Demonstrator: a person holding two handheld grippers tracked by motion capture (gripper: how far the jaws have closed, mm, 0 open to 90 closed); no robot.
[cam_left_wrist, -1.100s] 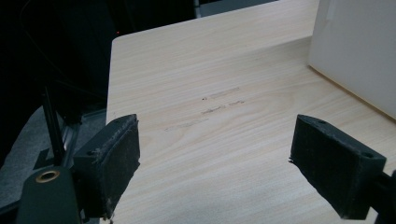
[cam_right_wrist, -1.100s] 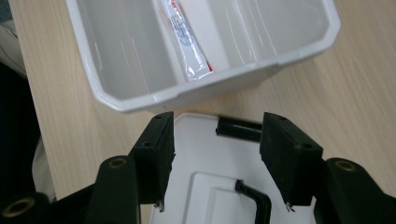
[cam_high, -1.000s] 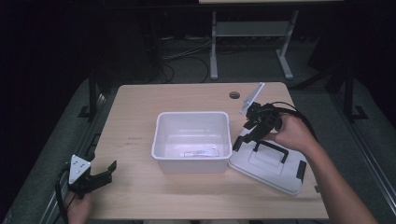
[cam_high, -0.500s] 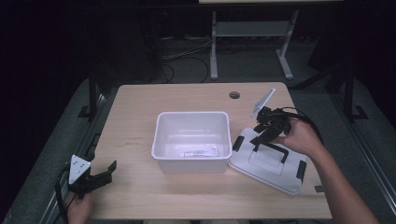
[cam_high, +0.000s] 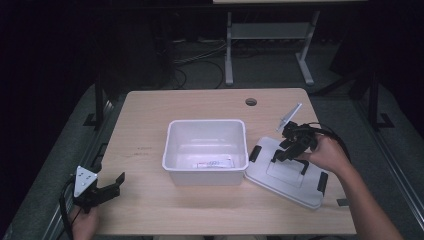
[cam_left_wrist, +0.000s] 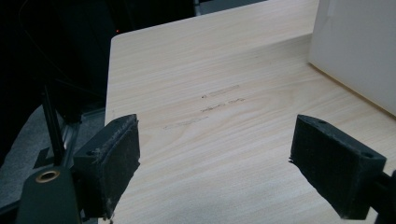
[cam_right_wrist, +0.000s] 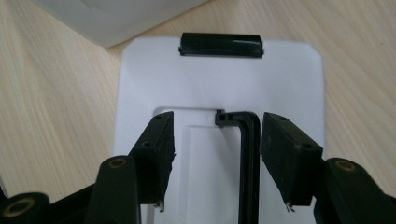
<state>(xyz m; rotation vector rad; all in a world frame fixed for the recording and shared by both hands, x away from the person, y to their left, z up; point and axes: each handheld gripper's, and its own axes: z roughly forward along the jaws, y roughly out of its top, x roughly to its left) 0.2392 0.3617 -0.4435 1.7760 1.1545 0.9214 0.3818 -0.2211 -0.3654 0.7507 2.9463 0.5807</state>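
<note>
A white tub (cam_high: 205, 178) stands open in the middle of the table. Its white lid (cam_high: 295, 186) lies flat to the right, with a black handle (cam_high: 301, 165) and black clips (cam_high: 255, 153). My right gripper (cam_high: 284, 153) is low over the lid. In the right gripper view its jaws (cam_right_wrist: 217, 140) stand apart on either side of the handle (cam_right_wrist: 248, 158), which lies close to the right pad without being pinched; the lid (cam_right_wrist: 210, 79) is below. My left gripper (cam_high: 119, 183) rests at the table's near left corner, open (cam_left_wrist: 215, 154) over bare wood.
A small label (cam_high: 215, 163) lies on the tub's floor. A cable hole (cam_high: 251, 102) sits near the table's far edge. The tub's wall (cam_left_wrist: 359, 51) shows at the right of the left gripper view. Dark floor, cables and a table frame lie beyond.
My right gripper has come down and nearer, from above the lid's far edge to the lid's handle. The left gripper, tub and lid have stayed put.
</note>
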